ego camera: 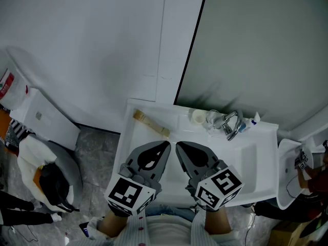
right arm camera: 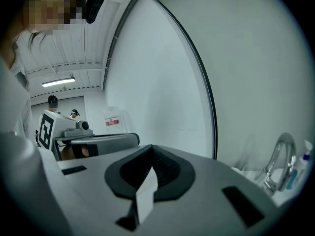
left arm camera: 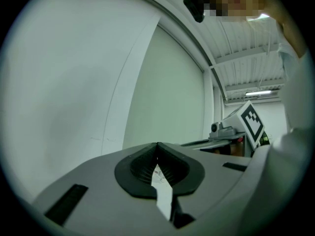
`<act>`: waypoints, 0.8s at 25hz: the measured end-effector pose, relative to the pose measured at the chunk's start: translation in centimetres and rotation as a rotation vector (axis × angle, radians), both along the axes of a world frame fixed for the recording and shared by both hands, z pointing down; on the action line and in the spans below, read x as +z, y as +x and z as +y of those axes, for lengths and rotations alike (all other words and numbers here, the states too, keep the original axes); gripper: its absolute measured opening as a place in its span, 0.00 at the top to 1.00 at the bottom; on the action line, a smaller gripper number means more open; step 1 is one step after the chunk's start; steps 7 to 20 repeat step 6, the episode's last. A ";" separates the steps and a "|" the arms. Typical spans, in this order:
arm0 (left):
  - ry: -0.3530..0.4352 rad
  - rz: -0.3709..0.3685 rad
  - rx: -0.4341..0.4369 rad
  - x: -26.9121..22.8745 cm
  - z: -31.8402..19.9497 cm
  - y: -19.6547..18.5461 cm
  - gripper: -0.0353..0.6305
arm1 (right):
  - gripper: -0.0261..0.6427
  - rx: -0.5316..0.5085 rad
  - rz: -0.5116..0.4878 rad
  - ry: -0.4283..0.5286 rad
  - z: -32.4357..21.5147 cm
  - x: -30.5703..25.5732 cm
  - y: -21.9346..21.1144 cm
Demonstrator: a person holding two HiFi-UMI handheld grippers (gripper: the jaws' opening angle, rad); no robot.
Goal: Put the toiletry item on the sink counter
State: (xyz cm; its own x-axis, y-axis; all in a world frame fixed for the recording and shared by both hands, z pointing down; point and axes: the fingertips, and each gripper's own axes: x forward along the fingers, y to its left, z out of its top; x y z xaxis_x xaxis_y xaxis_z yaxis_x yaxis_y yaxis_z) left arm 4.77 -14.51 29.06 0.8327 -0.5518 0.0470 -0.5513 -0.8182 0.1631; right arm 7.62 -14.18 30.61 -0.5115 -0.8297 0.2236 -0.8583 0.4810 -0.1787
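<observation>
A white sink counter (ego camera: 154,152) lies below me. On its back left ledge rests a wooden-handled brush (ego camera: 151,124). A white tube with a blue cap (ego camera: 251,122) lies on the back right, beside the chrome faucet (ego camera: 231,125). My left gripper (ego camera: 166,145) and right gripper (ego camera: 178,145) hover side by side over the basin's front, tips nearly together. Both are shut with nothing between the jaws. The left gripper (left arm camera: 157,144) faces the wall in its own view. In the right gripper view, the right gripper (right arm camera: 150,147) has the faucet (right arm camera: 278,161) and the tube (right arm camera: 305,163) at its far right.
A small round white container (ego camera: 197,117) and crumpled clear wrap (ego camera: 212,118) sit beside the faucet. A white toilet (ego camera: 46,119) and a lined bin (ego camera: 51,181) stand at the left. Another white basin (ego camera: 289,170) is at the right. The wall rises close behind the counter.
</observation>
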 end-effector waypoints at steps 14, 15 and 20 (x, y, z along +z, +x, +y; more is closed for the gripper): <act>-0.008 -0.005 -0.005 0.4 -0.4 -0.1 0.92 | 0.95 -0.007 0.002 -0.008 -0.4 0.3 -0.1; -0.008 -0.005 -0.005 0.4 -0.4 -0.1 0.92 | 0.95 -0.007 0.002 -0.008 -0.4 0.3 -0.1; -0.008 -0.005 -0.005 0.4 -0.4 -0.1 0.92 | 0.95 -0.007 0.002 -0.008 -0.4 0.3 -0.1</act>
